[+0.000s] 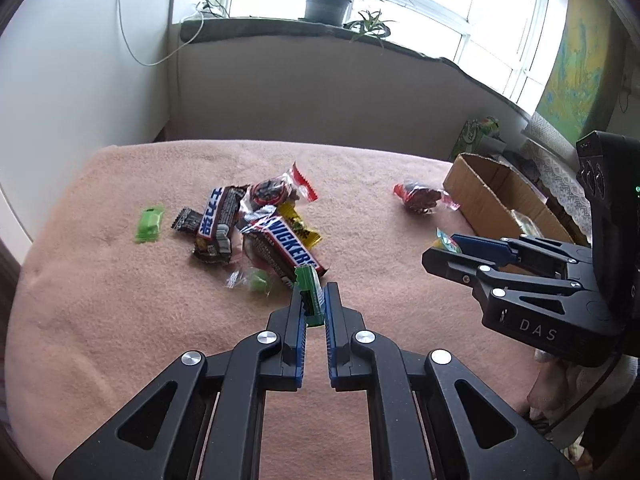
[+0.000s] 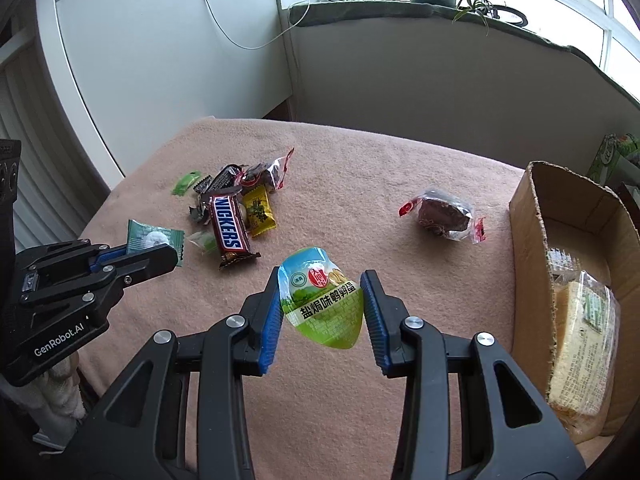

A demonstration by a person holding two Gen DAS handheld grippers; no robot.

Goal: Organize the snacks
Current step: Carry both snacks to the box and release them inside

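My left gripper [image 1: 316, 304] is shut on a small green snack packet [image 1: 310, 288], seen from the right wrist view as a green square packet [image 2: 154, 238] in the left gripper [image 2: 160, 254]. My right gripper [image 2: 322, 304] is shut on a green egg-shaped snack pack [image 2: 326, 308] held above the pink blanket [image 2: 360, 160]; in the left wrist view the right gripper [image 1: 444, 250] holds it near the cardboard box [image 1: 480, 192]. A pile of snacks with a Snickers bar [image 1: 286, 250] [image 2: 228, 228] lies mid-table.
The cardboard box [image 2: 528, 216] at the right holds a yellow wrapped snack [image 2: 580, 348]. A dark cake in clear wrap [image 2: 442, 214] lies alone near it. A loose green candy [image 1: 149, 224] lies left of the pile. White wall and window sill with plants stand behind.
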